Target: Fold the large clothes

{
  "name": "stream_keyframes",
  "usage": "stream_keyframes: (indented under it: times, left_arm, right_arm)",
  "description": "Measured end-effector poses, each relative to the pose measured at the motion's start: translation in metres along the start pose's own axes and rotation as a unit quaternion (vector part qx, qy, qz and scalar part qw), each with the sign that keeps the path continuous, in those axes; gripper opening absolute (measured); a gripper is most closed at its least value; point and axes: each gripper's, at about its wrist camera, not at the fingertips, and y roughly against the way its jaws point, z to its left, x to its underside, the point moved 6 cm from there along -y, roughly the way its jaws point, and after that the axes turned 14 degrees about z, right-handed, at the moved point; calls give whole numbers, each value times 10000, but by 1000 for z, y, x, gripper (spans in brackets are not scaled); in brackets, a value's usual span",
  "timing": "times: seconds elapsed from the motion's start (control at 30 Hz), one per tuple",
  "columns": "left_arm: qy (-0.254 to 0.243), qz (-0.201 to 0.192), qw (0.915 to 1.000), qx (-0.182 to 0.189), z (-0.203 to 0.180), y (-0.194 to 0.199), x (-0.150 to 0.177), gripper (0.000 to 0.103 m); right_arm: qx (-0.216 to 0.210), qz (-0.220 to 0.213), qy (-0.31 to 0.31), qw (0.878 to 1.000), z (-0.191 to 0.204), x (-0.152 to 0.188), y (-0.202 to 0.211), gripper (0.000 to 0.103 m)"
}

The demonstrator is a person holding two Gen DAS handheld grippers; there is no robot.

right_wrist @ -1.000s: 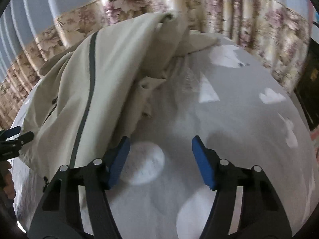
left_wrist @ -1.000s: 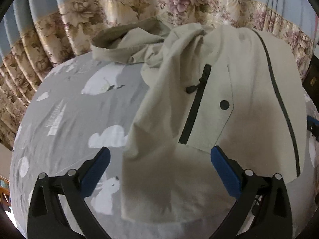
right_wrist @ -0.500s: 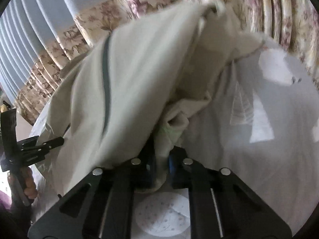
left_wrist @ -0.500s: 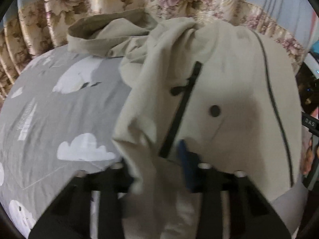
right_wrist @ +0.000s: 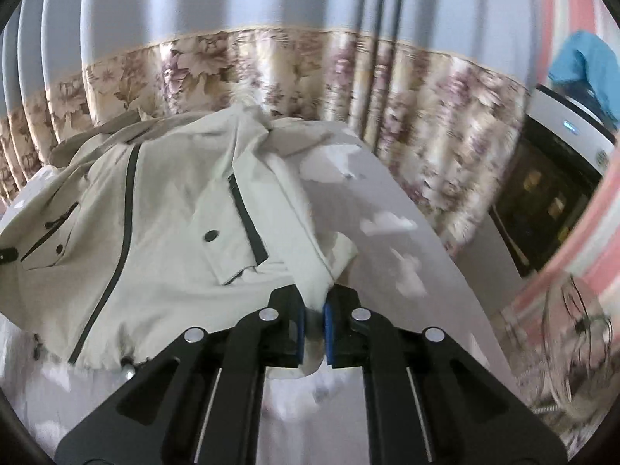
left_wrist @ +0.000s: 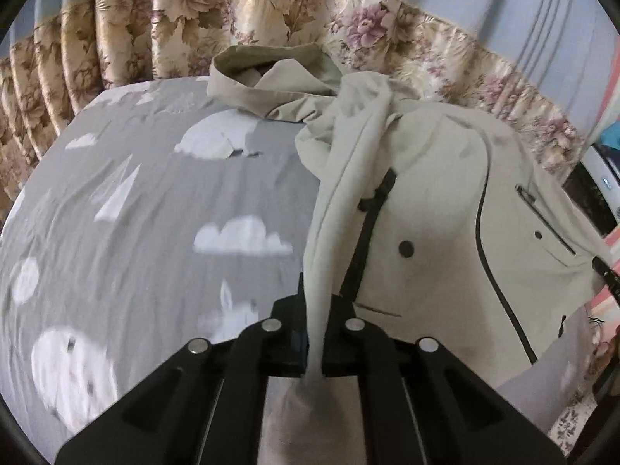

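A large beige jacket with black zips and piping lies on a grey bed sheet printed with white clouds and rabbits. Its hood lies at the far edge. My left gripper is shut on the jacket's left sleeve, which runs taut up from the jaws. In the right wrist view my right gripper is shut on the right sleeve of the jacket, lifted a little off the sheet. The jacket's front faces up between the two grippers.
A floral and blue curtain hangs behind the bed and shows in the right wrist view too. To the right stand a dark cabinet with a white appliance, a blue item and a wire fan.
Both grippers went from open to shut on the jacket's sleeves, then pulled them outward and up. The jacket has spread open, showing its front pockets.
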Motion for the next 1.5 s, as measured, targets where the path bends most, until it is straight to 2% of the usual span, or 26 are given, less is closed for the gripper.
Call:
stream_keyframes:
  times: [0.07,0.2,0.3,0.33,0.37,0.4,0.43,0.47,0.5,0.53,0.57,0.63,0.73,0.8,0.87,0.97,1.03,1.1,1.17,1.23,1.3,1.4,1.5]
  left_arm:
    - [80,-3,10000,9,1,16,21,4]
    - [401,125,9988,261,16,48,72,4]
    - [560,510,9968,260,26,36,104,9]
    - [653,629,9957,176,31,26,110,17]
    - [709,700,9950,82,34,20,111,36]
    - [695,746,9948,-76,37,16,112,42]
    - [675,633,9953,-275,40,22,110,57]
    - [654,510,9955,-455,41,30,107,70]
    - [606,388,9957,-576,42,37,104,75]
    - [522,238,9956,-747,43,48,100,84]
    - [476,133,9946,-915,46,57,94,87]
    - [417,-5,9939,-1024,51,67,81,88]
    - [339,-250,9932,-1081,55,76,49,90]
    - [291,-361,9943,-963,54,80,26,92]
    - [132,-531,9953,-795,45,85,-1,95]
    - [-158,-764,9936,-819,31,84,-42,96]
    - [-346,-747,9928,-875,21,73,-70,96]
    - [-475,-608,9942,-756,15,56,-92,96]
    - [-499,-281,9969,-539,7,31,-116,96]
    - [-588,-54,9972,-469,-6,3,-141,96]
    - [-604,82,9967,-543,-18,-21,-162,96]
    - [-702,282,9961,-443,-38,-47,-179,96]
    - [-866,380,9935,-628,-60,-73,-196,96]
  right_arm:
    - [135,22,31,9999,-2,17,11,7]
    - [133,229,65,9996,-2,49,23,7]
    - [255,811,188,9962,0,72,-2,7]
    - [294,1079,233,9935,-1,80,-15,8]
    - [296,1204,259,9919,-1,86,-21,14]
    - [307,1276,271,9910,-2,89,-24,19]
    - [328,1254,233,9913,-6,89,-21,30]
    - [167,1189,123,9927,-12,87,-12,40]
    - [-51,1064,-56,9943,-18,84,-2,45]
    - [-209,962,-203,9949,-24,80,8,54]
    - [-391,781,-364,9955,-30,71,21,58]
    - [-445,436,-418,9972,-31,52,39,62]
    - [-552,7,-281,9981,-18,19,52,75]
    - [-718,-295,17,9970,11,-16,53,78]
    - [-808,-421,433,9949,36,-42,47,81]
    - [-791,-477,1076,9899,73,-81,29,81]
    - [-949,-356,1360,9855,97,-105,8,81]
    - [-1045,-177,1625,9810,121,-129,-18,81]
    - [-835,-47,1784,9804,134,-150,-49,80]
    - [-642,84,1801,9815,132,-172,-78,80]
    - [-575,468,1661,9833,128,-193,-115,81]
    - [-612,872,1569,9819,123,-205,-154,81]
    - [-627,1204,1679,9764,129,-209,-189,76]
